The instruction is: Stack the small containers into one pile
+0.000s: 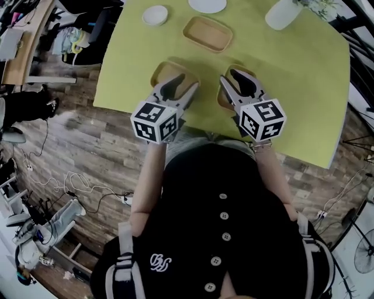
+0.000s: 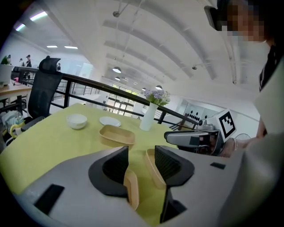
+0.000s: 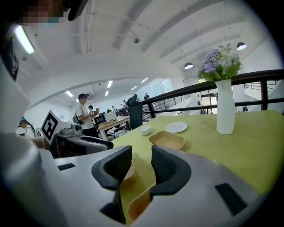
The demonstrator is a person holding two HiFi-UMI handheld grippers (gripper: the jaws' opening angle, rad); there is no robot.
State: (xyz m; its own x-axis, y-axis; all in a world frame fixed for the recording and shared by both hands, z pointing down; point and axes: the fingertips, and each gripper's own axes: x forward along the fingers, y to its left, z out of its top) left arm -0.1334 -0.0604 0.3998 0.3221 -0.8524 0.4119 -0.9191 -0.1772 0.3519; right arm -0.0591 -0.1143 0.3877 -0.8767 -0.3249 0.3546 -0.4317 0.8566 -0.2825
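The left claw [image 2: 141, 155] hangs open over the yellow-green worktop [image 1: 304, 87], its two dark ribbed pads apart and closed on nothing. The pale wooden rim of the left near container [image 2: 132, 191] shows just under its left pad. A second wooden rim lies close against the inner face of the other pad; that appears to be the edge of the neighbouring container, though the wide-angle view makes this hard to settle. The right claw [image 3: 141, 155] is also open and empty, its pads apart above a strip of bare worktop. The right near container [image 3: 138, 205] sits below and beside its right pad. Seen from the head view, the two claws point away from the person and lean slightly toward each other. Each hovers over one of the two near containers, which lie side by side by the worktop's front edge with a narrow gap between them. Behind the pads, the marker cube of the left claw [image 1: 155, 122] and that of the right claw [image 1: 263, 120] sit over the worktop's edge. Farther back, well apart from the pair, a third container [image 1: 207, 33] lies alone and unstacked. Beyond it stand a white bowl [image 1: 155, 14], a white plate [image 1: 207, 4] and a white vase [image 1: 283, 13] holding flowers.
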